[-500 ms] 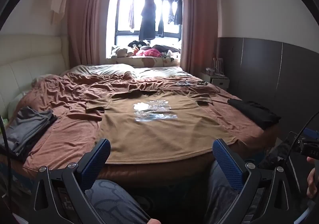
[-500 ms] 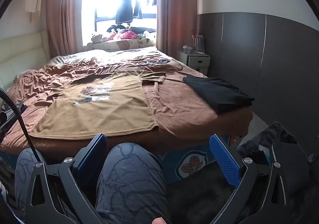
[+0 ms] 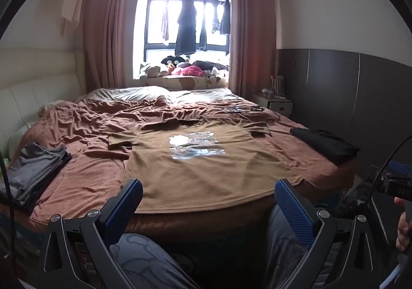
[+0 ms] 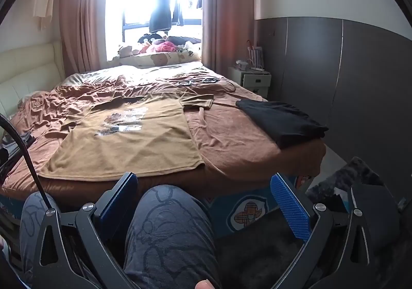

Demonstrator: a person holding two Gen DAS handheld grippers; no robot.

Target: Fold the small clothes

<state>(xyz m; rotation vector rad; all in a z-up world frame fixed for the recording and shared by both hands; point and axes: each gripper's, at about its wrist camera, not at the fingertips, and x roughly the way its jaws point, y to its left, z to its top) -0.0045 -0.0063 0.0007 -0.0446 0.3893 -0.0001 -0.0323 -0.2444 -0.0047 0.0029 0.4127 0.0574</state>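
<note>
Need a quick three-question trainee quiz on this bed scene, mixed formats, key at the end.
1. True or false: the brown printed T-shirt lies spread flat on the rumpled brown bedspread.
2. Multiple choice: in the left wrist view, the folded black garment lies (A) on the T-shirt, (B) near the bed's right edge, apart from the T-shirt, (C) on the floor.
3. Fill in: the left tool and right tool both stand ____ with nothing held.

Key: 1 true; 2 B; 3 open.
</note>
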